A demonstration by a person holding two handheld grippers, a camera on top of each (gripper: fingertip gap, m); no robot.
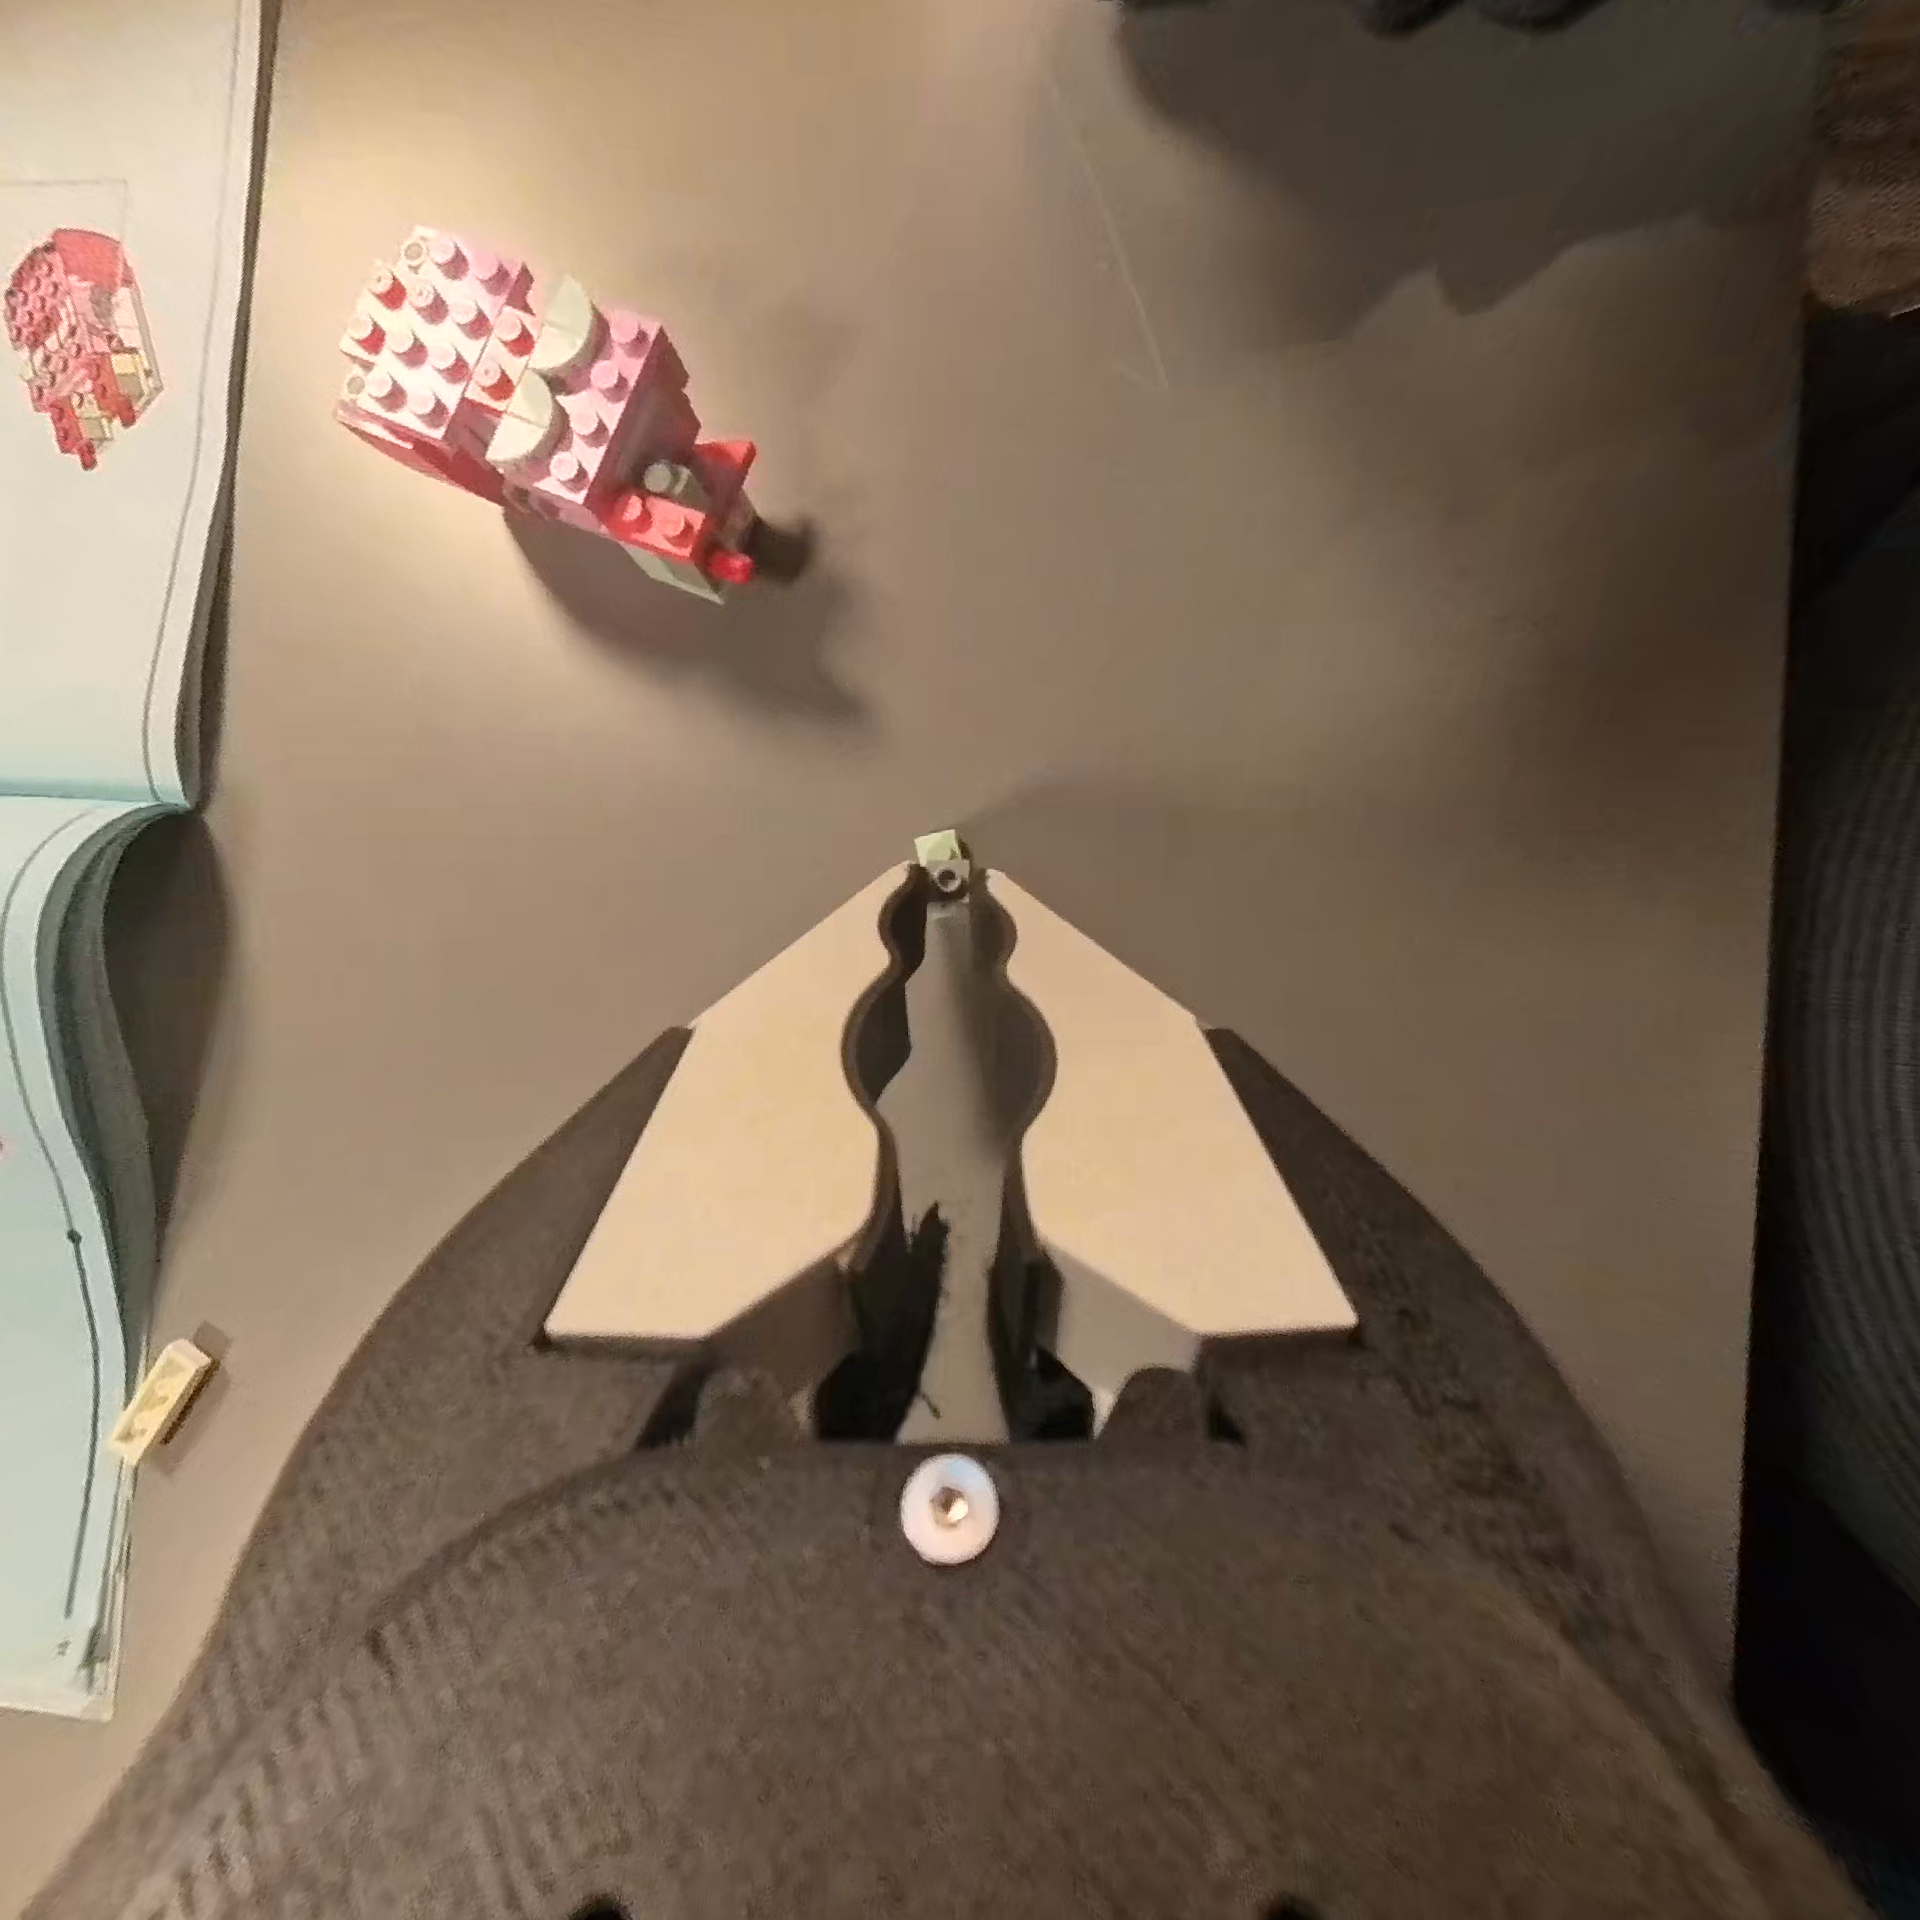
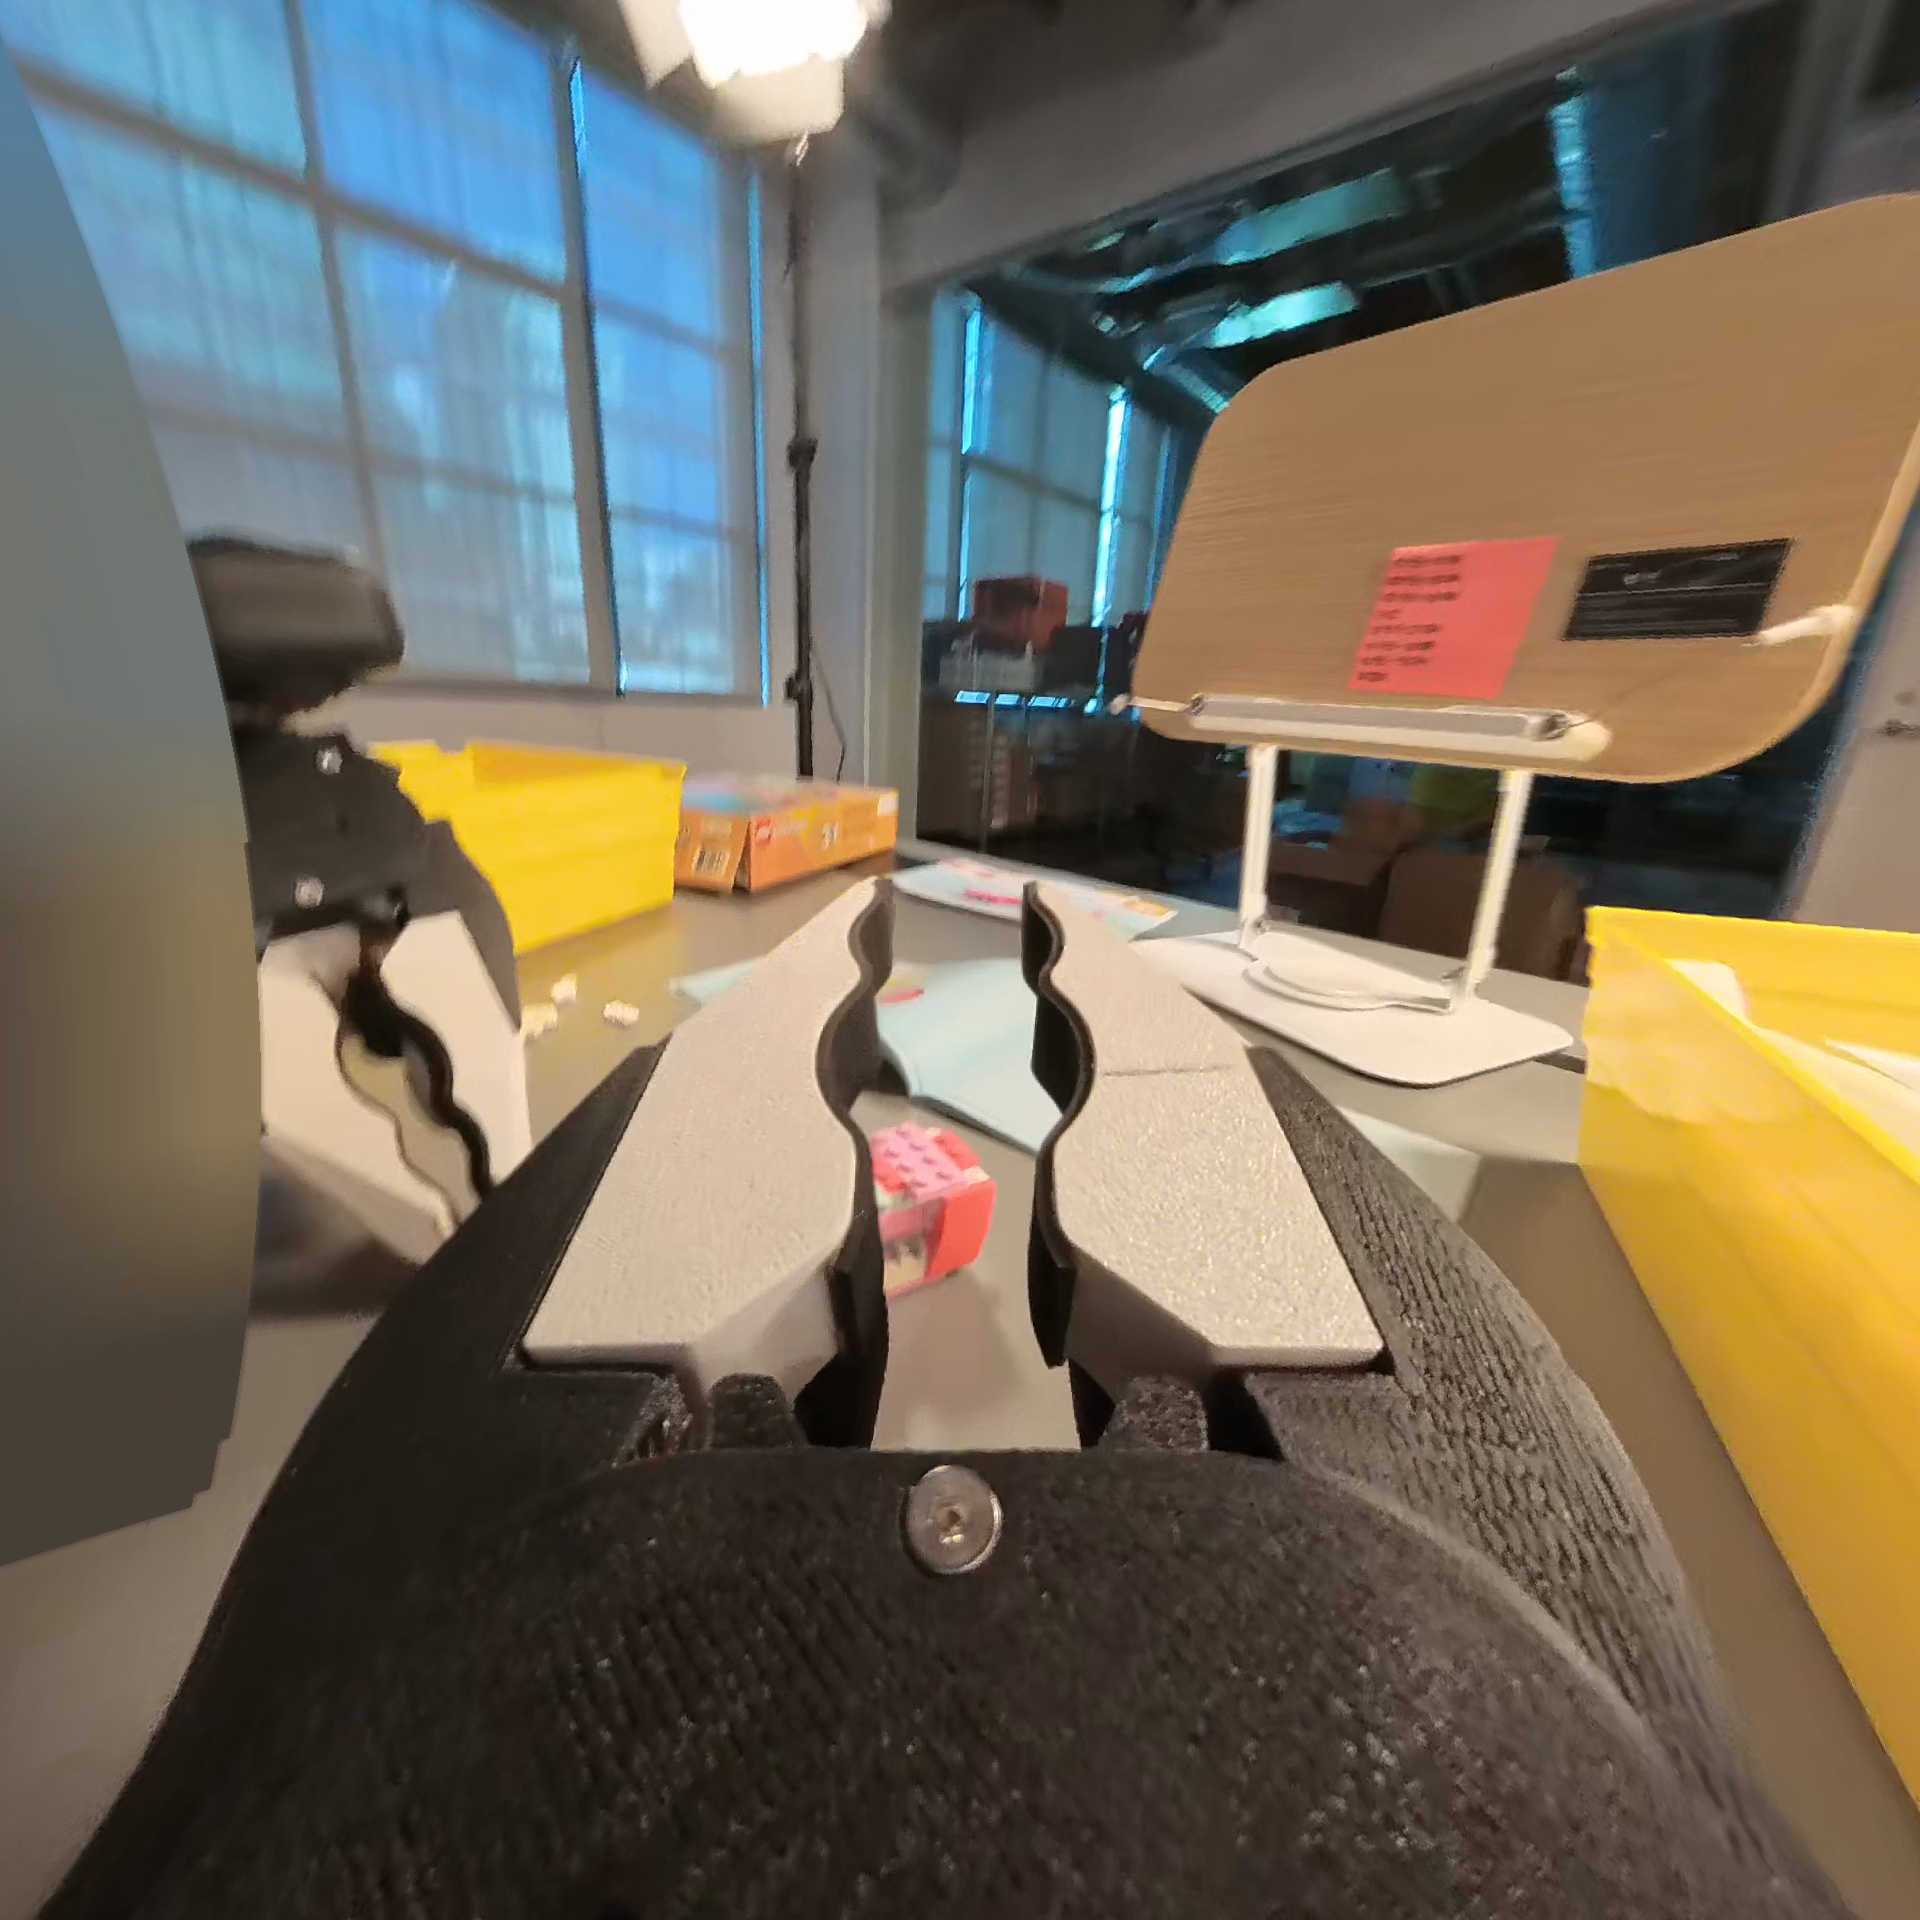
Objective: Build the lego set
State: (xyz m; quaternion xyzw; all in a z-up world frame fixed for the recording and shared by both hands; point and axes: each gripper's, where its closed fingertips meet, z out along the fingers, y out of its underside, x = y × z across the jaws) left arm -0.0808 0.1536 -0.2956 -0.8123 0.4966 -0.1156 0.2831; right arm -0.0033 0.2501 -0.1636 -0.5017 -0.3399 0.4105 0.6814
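My left gripper (image 1: 948, 878) points down at the brown table (image 1: 1247, 623) and is shut on a tiny pale green and grey brick (image 1: 940, 852) pinched at its tips. A pink and red brick model (image 1: 520, 395) lies on the table up and to the left of it, apart from the gripper. My right gripper (image 2: 956, 914) is open with nothing between its pads. Through its gap the same pink model (image 2: 930, 1195) shows on the table below. The left gripper's white fingers (image 2: 312, 1039) show at the left of the right wrist view.
An open pale blue instruction booklet (image 1: 94, 520) lies at the table's left edge with a small cream tile (image 1: 166, 1392) beside it. Yellow bins (image 2: 561, 831) (image 2: 1766, 1143), an orange box (image 2: 779, 836), a wooden book stand (image 2: 1455, 623) and loose white bricks (image 2: 582, 1013) stand around. Across from one pair of fingers to the other is roughly 20 cm.
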